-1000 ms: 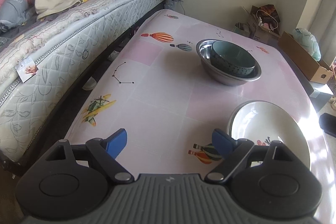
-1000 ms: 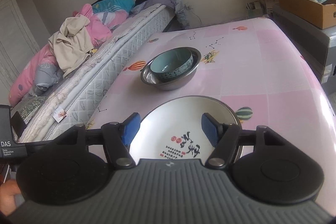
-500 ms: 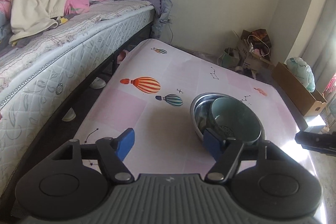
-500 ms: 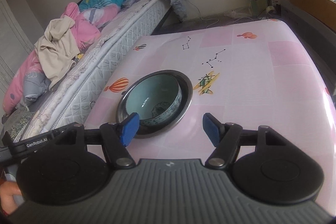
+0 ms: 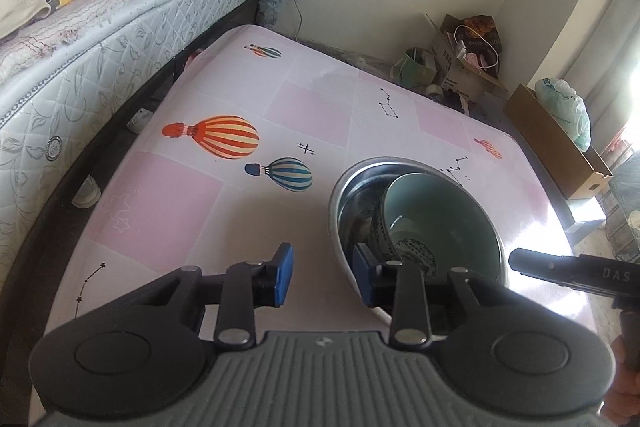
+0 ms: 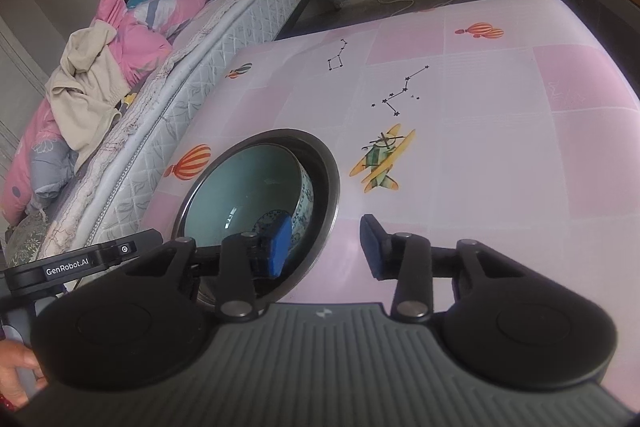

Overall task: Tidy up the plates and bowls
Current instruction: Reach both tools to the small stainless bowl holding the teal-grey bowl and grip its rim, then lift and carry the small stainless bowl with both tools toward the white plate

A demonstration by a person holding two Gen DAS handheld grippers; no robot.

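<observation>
Both grippers have moved forward past the white plate to the shiny round steel bowl (image 5: 352, 203), which sits on the pink balloon-print tablecloth (image 5: 180, 203) with a teal ceramic bowl (image 5: 436, 219) nested inside. From the left wrist view, the left gripper (image 5: 323, 279) straddles the steel rim at its nine o'clock side, blue pads narrowing, one pad inside, one outside, not yet pressing. From the right wrist view, the right gripper (image 6: 326, 246) straddles the rim near four o'clock, jaws closing too, gaps visible.
</observation>
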